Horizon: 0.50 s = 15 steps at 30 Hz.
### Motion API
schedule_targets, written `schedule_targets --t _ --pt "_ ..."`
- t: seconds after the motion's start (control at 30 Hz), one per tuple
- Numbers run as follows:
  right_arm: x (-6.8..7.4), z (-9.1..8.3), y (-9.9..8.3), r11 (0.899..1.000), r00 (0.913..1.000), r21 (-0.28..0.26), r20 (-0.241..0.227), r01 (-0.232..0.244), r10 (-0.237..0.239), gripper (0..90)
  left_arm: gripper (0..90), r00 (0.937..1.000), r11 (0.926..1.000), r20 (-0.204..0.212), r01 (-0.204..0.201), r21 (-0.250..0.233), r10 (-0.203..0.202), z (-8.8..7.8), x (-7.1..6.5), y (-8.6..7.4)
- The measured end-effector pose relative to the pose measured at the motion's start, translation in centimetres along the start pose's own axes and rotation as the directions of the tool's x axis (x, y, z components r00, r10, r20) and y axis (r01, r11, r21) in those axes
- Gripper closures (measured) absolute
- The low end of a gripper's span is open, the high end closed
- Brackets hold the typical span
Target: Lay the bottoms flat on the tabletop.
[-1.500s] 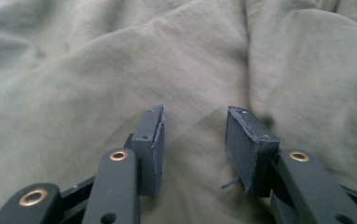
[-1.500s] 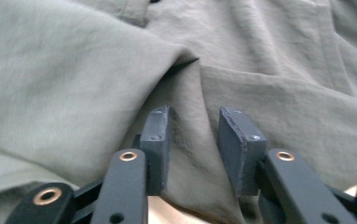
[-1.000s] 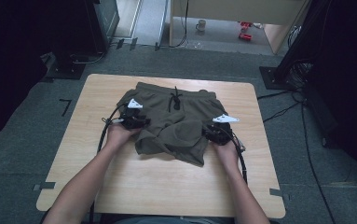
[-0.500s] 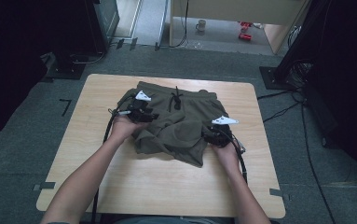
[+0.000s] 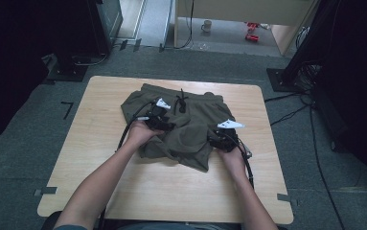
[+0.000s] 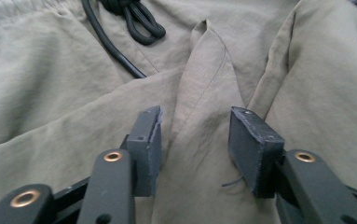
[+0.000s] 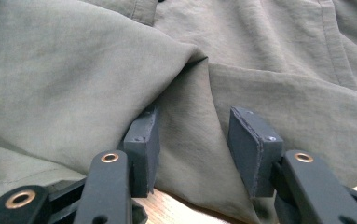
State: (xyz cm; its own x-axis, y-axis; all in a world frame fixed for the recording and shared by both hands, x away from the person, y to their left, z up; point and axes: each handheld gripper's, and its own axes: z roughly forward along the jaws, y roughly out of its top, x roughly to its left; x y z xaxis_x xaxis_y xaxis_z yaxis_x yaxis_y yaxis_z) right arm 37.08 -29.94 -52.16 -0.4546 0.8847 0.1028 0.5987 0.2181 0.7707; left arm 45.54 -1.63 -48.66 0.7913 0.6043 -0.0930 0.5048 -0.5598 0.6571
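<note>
Both grippers have just been opening: the left gripper (image 6: 194, 140) and right gripper (image 7: 192, 144) stand half-wide, each astride a loose ridge of the olive shorts (image 5: 190, 120), so the folded cloth lies released

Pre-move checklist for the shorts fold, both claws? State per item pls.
1. Left claw open, jaws apart: ok.
2. Fabric ridge of the shorts between the left pads, not clamped: ok.
3. Right claw open, a fold between its jaws: ok.
4. Black drawstring outside the left jaws: ok.
5. Shorts fully on the table, no edge overhanging: ok.
6. Shorts flat: not ok, near part bunched.
</note>
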Motion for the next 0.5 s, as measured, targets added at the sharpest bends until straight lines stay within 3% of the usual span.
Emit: schedule_targets --t 0.17,0.27,0.4,0.5 --pt "0.1 0.0 0.0 1.000 1.0000 -0.001 0.004 0.006 -0.006 53.4 60.8 0.9997 0.9986 -0.002 -0.026 0.046 0.026 1.0 -0.4 -0.2" --pt "0.1 0.0 0.0 1.000 1.0000 -0.001 0.005 0.006 -0.006 53.4 66.6 0.9998 0.9983 -0.007 -0.016 0.056 0.016 1.3 -0.4 -0.3" --pt "0.2 0.1 0.0 1.000 0.9997 0.000 0.015 0.017 -0.017 53.4 84.3 0.9993 0.9975 -0.005 -0.036 0.061 0.037 1.4 -0.7 -0.3" --pt "0.2 0.0 0.0 1.000 0.9997 0.000 0.016 0.017 -0.017 53.4 88.1 0.9996 0.9977 -0.010 -0.027 0.062 0.028 1.0 -0.8 -0.1"
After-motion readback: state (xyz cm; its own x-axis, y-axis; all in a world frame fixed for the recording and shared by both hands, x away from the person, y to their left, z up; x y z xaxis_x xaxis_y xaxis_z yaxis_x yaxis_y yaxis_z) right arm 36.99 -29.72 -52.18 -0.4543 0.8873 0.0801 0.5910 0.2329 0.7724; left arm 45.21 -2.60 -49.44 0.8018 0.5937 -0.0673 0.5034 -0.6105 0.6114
